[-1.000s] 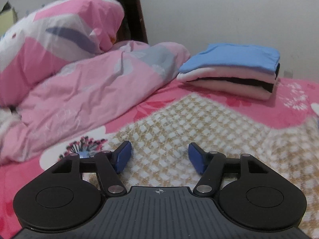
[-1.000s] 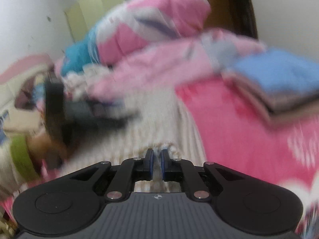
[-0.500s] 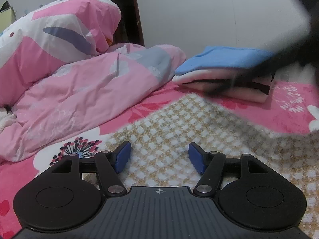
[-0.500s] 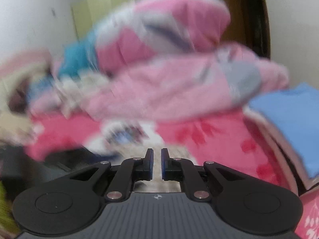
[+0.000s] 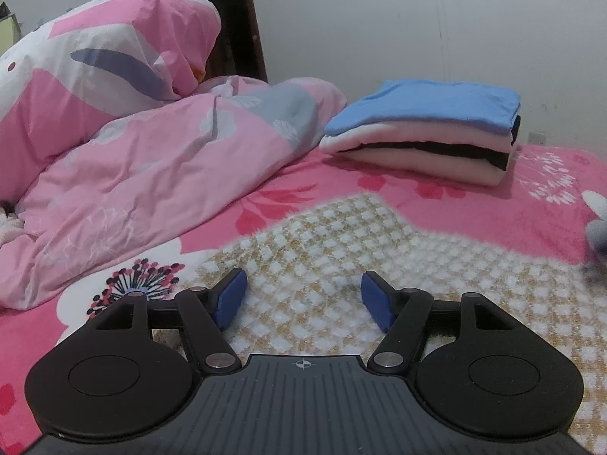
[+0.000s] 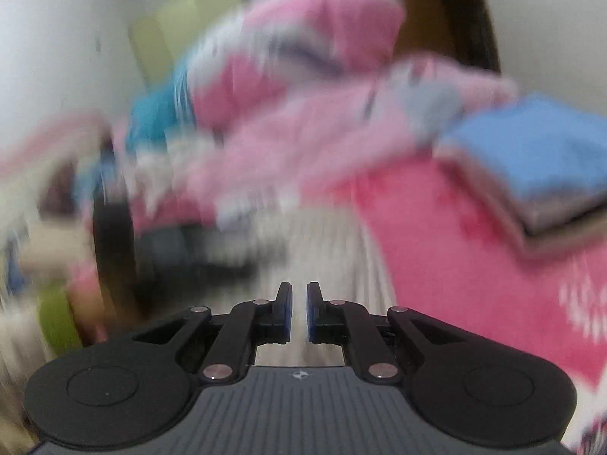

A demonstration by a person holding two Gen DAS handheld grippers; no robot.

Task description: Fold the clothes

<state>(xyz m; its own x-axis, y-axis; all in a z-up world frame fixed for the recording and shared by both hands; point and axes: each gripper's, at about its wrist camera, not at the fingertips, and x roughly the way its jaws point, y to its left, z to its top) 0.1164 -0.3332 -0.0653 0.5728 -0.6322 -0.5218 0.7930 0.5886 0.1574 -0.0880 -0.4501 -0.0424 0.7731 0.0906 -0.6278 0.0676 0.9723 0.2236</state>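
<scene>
Left hand-held gripper (image 5: 301, 295): jaws opening, nothing between them, pointing toward 12 o'clock. Right hand-held gripper (image 6: 299, 313): jaws sitting nearly together, empty.

Yellow-and-white checked fluffy garment (image 5: 341, 250) flat on the bed; neat folded stack (image 5: 425, 129), blue on top, behind it.

Home bedroom. Bed under pink floral sheet (image 5: 436, 204); rumpled pink duvet (image 5: 151, 174) heaped at head, big pink-and-white pillow (image 5: 95, 72) on top. Dark wooden headboard post (image 5: 231, 19) against plain white wall (image 5: 417, 19). Stack of folded clothes (image 5: 421, 129) on mattress, checked fuzzy blanket (image 5: 341, 265) spread nearby. Pale green cupboard (image 6: 189, 34) blurred in corner.
</scene>
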